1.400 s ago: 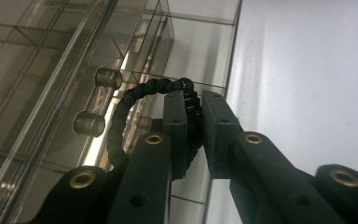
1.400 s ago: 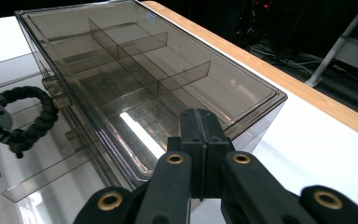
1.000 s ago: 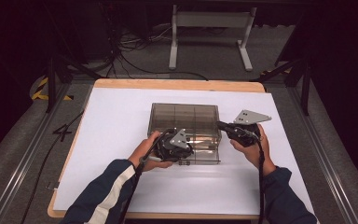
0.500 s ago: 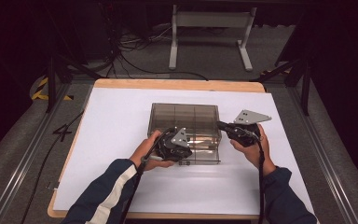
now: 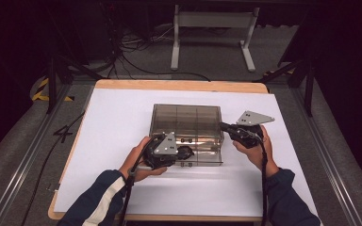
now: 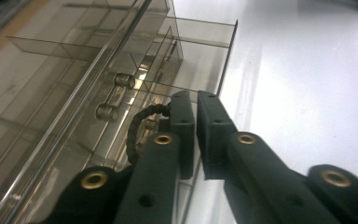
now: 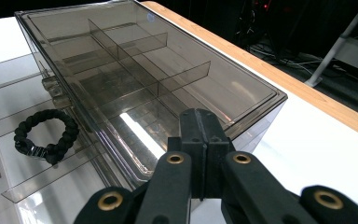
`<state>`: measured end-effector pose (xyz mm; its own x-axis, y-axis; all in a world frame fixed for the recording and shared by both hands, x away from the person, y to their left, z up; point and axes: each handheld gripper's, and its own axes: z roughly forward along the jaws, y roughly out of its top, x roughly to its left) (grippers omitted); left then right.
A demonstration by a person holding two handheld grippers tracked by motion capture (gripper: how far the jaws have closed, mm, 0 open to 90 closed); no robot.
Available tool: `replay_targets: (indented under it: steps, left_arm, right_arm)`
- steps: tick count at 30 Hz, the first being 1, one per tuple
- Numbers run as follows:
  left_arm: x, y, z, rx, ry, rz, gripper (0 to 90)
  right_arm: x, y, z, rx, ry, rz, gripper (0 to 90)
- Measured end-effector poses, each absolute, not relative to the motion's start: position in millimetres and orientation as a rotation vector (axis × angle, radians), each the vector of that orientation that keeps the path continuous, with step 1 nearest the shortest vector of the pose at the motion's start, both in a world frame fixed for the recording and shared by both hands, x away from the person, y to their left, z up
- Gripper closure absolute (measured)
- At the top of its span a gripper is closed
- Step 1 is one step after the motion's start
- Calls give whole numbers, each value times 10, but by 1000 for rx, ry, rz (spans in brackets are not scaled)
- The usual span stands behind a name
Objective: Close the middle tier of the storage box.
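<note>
both grippers' jaws closed on nothing beside smoky drawer box [image 5: 187,127] on white table [image 5: 122,117], dark room.

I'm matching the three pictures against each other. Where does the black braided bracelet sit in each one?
High view: bracelet in the pulled-out drawer, just beyond the left gripper.
Left gripper view: bracelet left of the jaws, partly hidden.
Right gripper view: bracelet at lower left, in a drawer compartment.
Shared landmark: smoky clear box.
</note>
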<state>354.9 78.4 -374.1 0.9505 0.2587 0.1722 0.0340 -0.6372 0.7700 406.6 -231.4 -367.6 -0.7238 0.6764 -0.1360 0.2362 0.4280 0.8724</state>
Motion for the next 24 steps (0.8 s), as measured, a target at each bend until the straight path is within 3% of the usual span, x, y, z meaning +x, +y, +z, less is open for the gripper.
replay_targets:
  steps: [10,24]
  left_arm:
    - [3187,973,-3993,2154,250,338,900]
    - [3237,924,-4335,2144,374,362,900]
  right_arm:
    - [4062,-2309,-3676,772,2211,1238,900]
    - [4058,-2309,-3679,770,2209,1239,900]
